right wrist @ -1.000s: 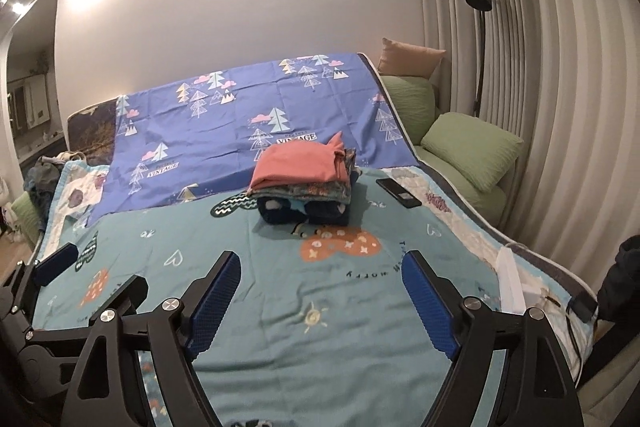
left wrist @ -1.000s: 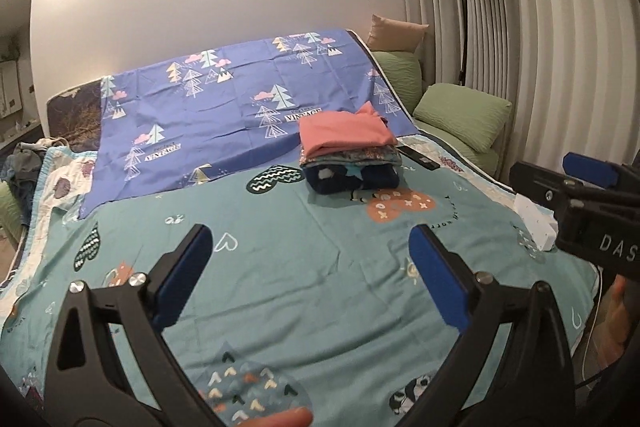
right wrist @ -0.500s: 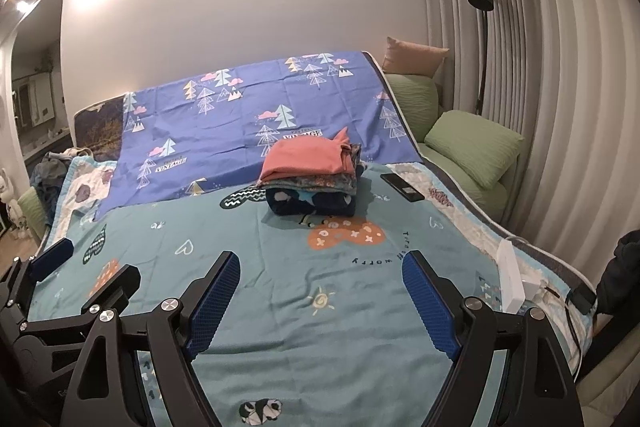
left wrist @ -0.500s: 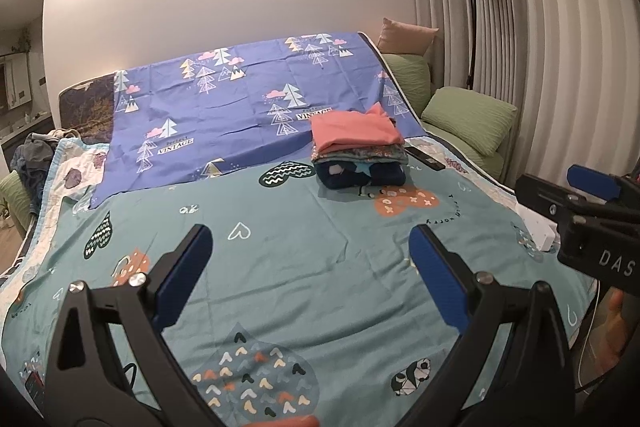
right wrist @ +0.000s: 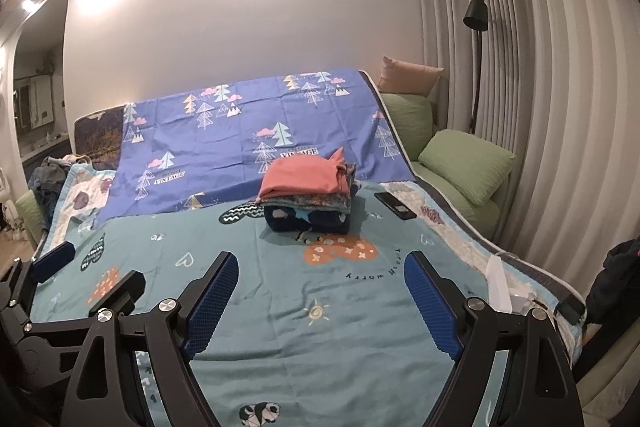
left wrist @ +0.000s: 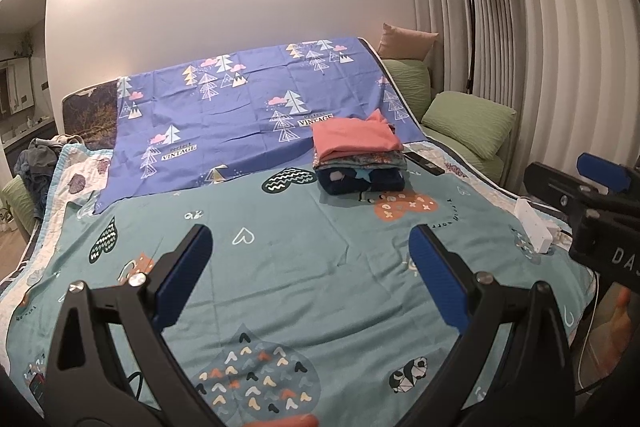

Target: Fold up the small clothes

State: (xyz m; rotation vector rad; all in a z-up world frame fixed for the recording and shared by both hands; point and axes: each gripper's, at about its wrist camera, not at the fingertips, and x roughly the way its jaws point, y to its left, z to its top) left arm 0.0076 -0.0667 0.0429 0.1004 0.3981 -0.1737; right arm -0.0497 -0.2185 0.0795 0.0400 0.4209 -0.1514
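Observation:
A stack of folded clothes [left wrist: 358, 157] [right wrist: 308, 195], coral piece on top and dark navy at the bottom, sits on the teal patterned bedspread [left wrist: 300, 267] [right wrist: 280, 307]. My left gripper [left wrist: 310, 275] hangs open over the near part of the bedspread, well short of the stack, with nothing between its blue pads. My right gripper [right wrist: 320, 303] is likewise open and empty, also short of the stack. The right gripper's body shows at the right edge of the left wrist view, and the left gripper at the lower left of the right wrist view.
A purple tree-print sheet [left wrist: 256, 123] covers the raised head of the bed. A black phone [right wrist: 394, 205] lies right of the stack, a white box [left wrist: 534, 229] near the right edge. Green cushions [left wrist: 468, 121], a floor lamp [right wrist: 476, 67] and curtains stand right; a clothes heap [left wrist: 38, 163] sits far left.
Both views have pulled back and up slightly from the bed, so the folded stack looks a little farther. Both grippers stay open and empty.

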